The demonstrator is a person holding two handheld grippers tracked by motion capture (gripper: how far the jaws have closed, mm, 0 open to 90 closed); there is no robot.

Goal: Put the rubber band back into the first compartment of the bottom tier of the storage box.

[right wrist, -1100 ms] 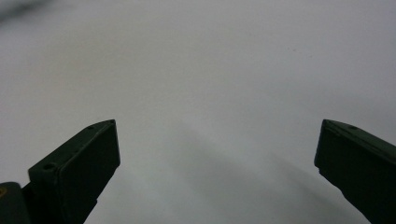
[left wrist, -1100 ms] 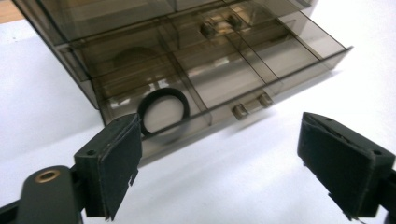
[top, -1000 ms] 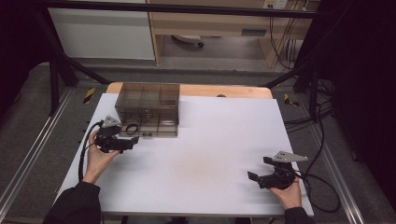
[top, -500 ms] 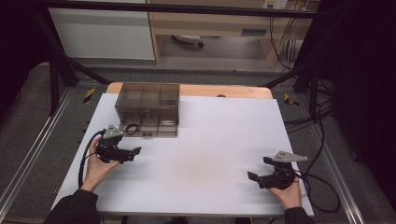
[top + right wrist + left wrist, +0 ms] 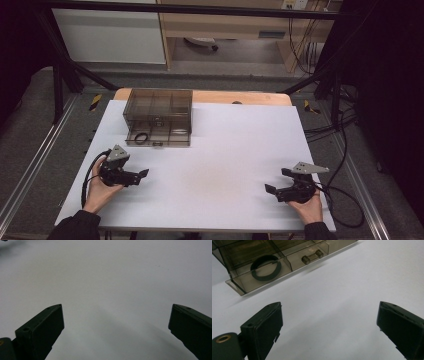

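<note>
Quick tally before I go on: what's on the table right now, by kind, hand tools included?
Smoky clear drawer box: 1
Black ring in the pulled-out drawer's end compartment: 1
Hand-held tools: 2, the left tool and the right tool, both open and empty
Total: 4

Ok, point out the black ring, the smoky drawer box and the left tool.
black ring (image 5: 266, 267), left gripper view, its band
smoky clear plastic drawer box (image 5: 158, 104), high view, its top
left tool (image 5: 140, 176), high view, between its tips
</note>
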